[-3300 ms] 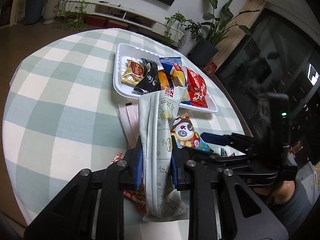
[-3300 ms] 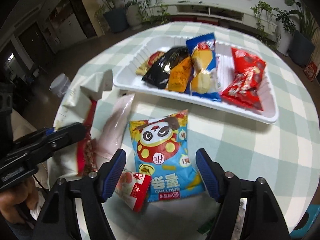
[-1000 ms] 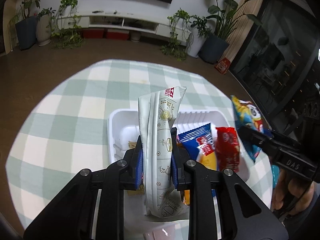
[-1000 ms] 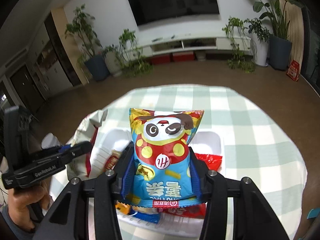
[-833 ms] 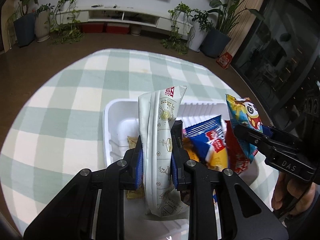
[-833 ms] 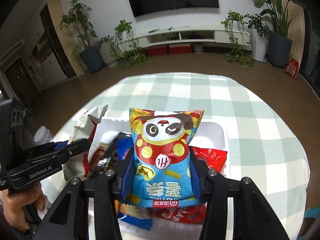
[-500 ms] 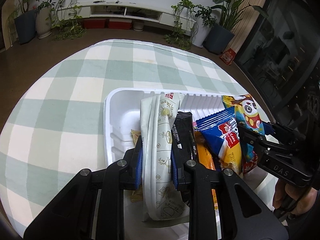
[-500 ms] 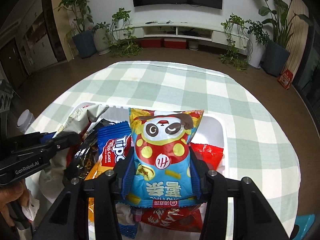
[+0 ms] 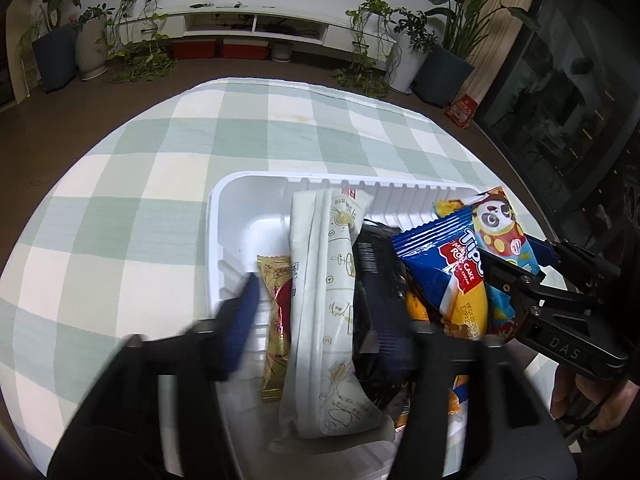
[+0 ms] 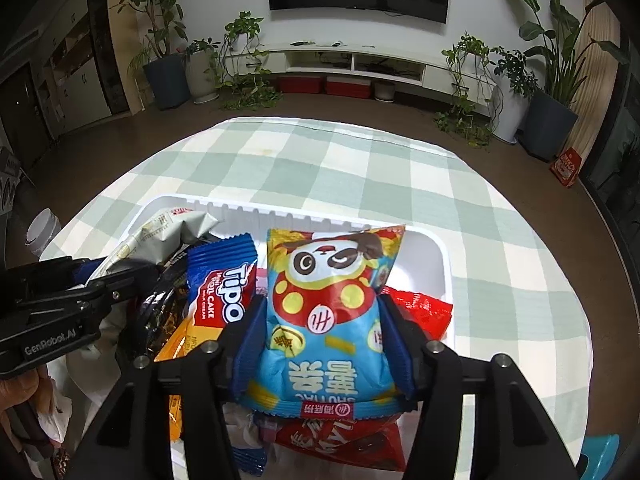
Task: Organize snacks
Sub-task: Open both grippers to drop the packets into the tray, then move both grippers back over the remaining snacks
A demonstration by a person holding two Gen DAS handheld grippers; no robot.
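The left gripper [image 9: 312, 312] points steeply down into the white tray [image 9: 240, 216]; its jaws have just been opening and now stand spread, blurred, with the pale printed snack pack [image 9: 328, 300] lying loose between them, the pads off its sides. That pack is long and off-white with fine gold line drawings, and it lies lengthwise in the tray between a gold-and-red wrapped bar [image 9: 276, 320] and a black packet [image 9: 376, 280]. The right gripper [image 10: 324, 340] tilts down in much the same way over the tray's other end; its jaws have also just been opening, and the panda snack bag [image 10: 332, 312] sits between them with the blue pads right at its edges, though whether they still press on it cannot be told. The bag is bright blue with a red-and-yellow cartoon panda and a red strip along its near seam, and it rests on top of red packets [image 10: 420, 308] in the tray. Beside it leans a blue Tipo cake pack [image 10: 222, 280] over an orange wrapper [image 10: 180, 344]. The left wrist view shows the right gripper's black frame and the hand [image 9: 588, 400] that holds it, and the gold bar, which the right wrist view hides. The right wrist view alone shows the red packets and the whole panda face. The tray stands on a counter [image 10: 500, 280] under a green-and-white checked cloth.
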